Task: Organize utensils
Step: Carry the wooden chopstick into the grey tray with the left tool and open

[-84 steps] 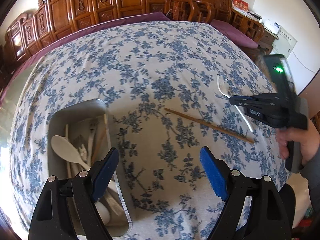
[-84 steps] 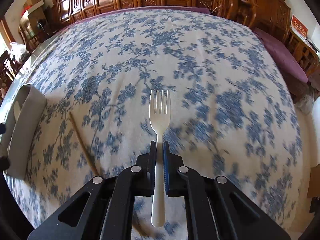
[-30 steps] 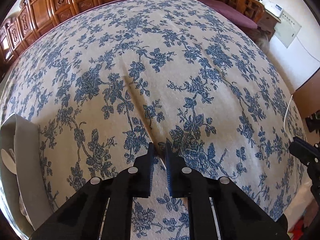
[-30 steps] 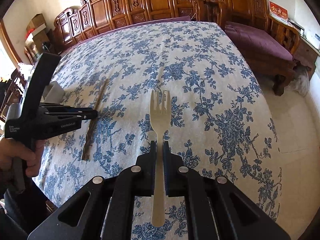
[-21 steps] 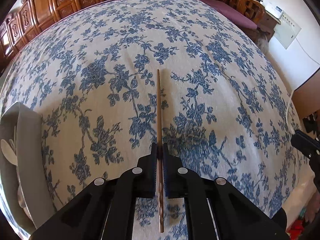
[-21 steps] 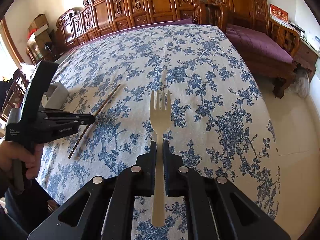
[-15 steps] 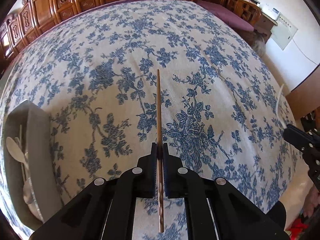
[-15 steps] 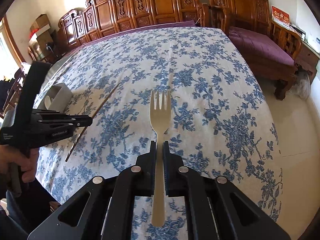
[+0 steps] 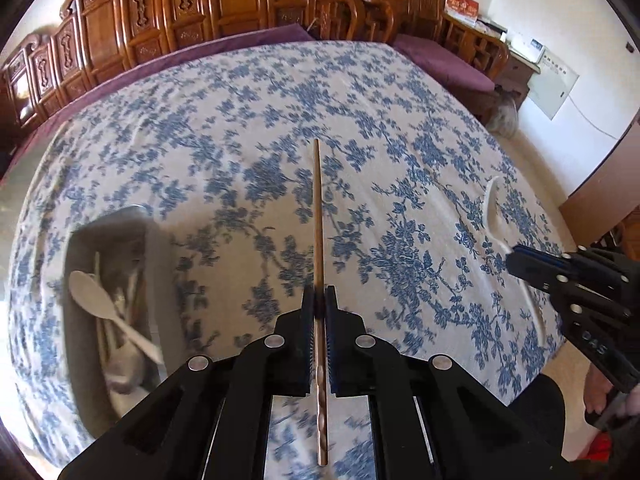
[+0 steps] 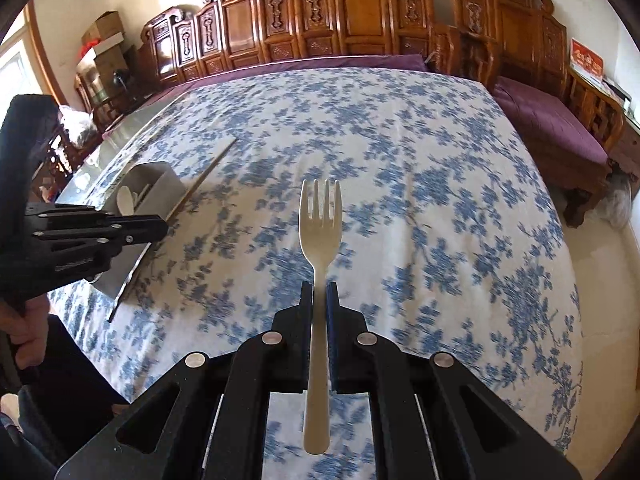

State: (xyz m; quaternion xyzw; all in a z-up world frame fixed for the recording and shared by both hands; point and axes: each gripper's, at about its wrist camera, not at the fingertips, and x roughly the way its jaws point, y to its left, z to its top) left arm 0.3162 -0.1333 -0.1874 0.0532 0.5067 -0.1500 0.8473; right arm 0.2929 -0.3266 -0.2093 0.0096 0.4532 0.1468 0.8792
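Clamping a thin brown chopstick [image 9: 318,216] between closed jaws, the left gripper [image 9: 319,300] was held above the cloth, the stick's long axis running straight ahead along the fingers, its tip forward and its spiral-carved butt trailing back between the gripper's arms. The right gripper [image 10: 319,292] was likewise shut on a pale, matte fork [image 10: 320,224], gripped at the neck with the tines pointing ahead and the flat handle trailing behind. The grey, smooth-walled tray [image 9: 160,248], oblong with rounded corners, was seen ahead and to the left of the left gripper, its long axis lying roughly parallel to the held chopstick; a pale spoon [image 9: 100,304] and other utensils were already lying lengthwise in it. From the right gripper the tray [image 10: 160,176] lay well off to the left, beyond the left gripper [image 10: 160,230], so the left hand was judged the nearer. A blue-flowered, woven tablecloth [image 10: 440,200] was spread beneath, and carved wooden chairs [image 10: 360,12] were ranged beyond its far edge.
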